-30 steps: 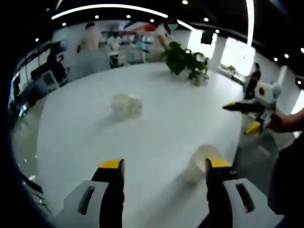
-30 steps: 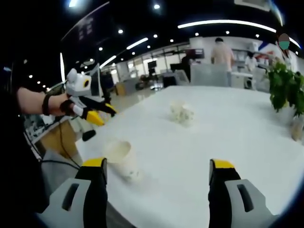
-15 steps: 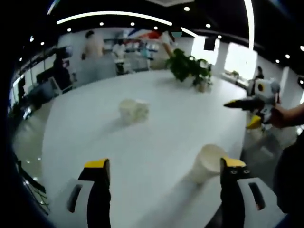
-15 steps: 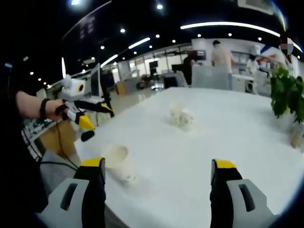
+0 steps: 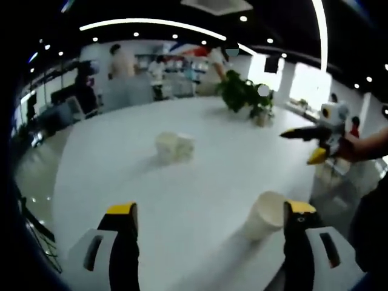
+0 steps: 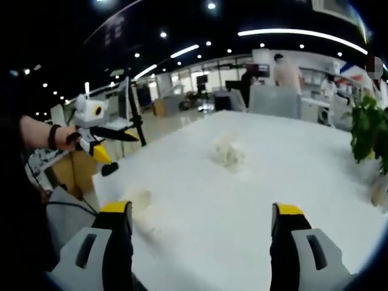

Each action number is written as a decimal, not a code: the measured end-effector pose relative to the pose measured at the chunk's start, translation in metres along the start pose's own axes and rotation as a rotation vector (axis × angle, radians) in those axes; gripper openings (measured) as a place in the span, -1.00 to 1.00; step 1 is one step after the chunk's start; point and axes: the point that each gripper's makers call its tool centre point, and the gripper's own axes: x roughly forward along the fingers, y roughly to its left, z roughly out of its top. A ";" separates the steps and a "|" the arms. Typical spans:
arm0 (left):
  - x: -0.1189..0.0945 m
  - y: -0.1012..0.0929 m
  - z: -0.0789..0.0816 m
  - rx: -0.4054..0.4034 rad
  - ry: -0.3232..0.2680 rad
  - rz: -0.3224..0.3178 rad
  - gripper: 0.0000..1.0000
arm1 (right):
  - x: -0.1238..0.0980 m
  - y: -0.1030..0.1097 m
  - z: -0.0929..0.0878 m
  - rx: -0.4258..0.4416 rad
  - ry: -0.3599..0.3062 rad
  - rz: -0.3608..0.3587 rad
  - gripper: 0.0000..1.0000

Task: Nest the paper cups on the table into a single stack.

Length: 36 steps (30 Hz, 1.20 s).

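**Paper cups still apart, both grippers spread and empty**

Paper cups sit in two places on the white table [image 5: 200, 188]. A single cup [image 5: 264, 213] stands upright near the table's near edge, just beside the right jaw of our left gripper [image 5: 209, 221]. A small cluster of cups [image 5: 174, 147] rests towards the middle of the table, well apart from the single one; we cannot tell how many are in it, nor whether any are already nested.

Our left gripper has its jaws spread wide with nothing between them. The cup lies at the outer side of the right jaw, not inside the gap, so we judge that the gripper needs to shift towards it before closing.

Our right gripper [image 6: 200, 221] is likewise spread wide and holds nothing. In its view the single cup [image 6: 138, 202] is a blurred pale shape by its left jaw, at the table's near edge, and the cluster [image 6: 228, 151] lies further out.

A potted plant [image 5: 245, 95] stands near the far edge, clear of the cups. We judge the stacking not yet begun.
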 end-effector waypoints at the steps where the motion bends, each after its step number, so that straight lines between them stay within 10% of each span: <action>1: 0.000 0.001 0.000 0.001 0.001 0.003 1.00 | 0.003 -0.004 0.003 -0.002 -0.003 -0.002 0.86; 36: 0.011 0.005 -0.005 -0.038 0.010 0.074 1.00 | 0.116 -0.085 0.031 -0.131 0.059 0.090 0.99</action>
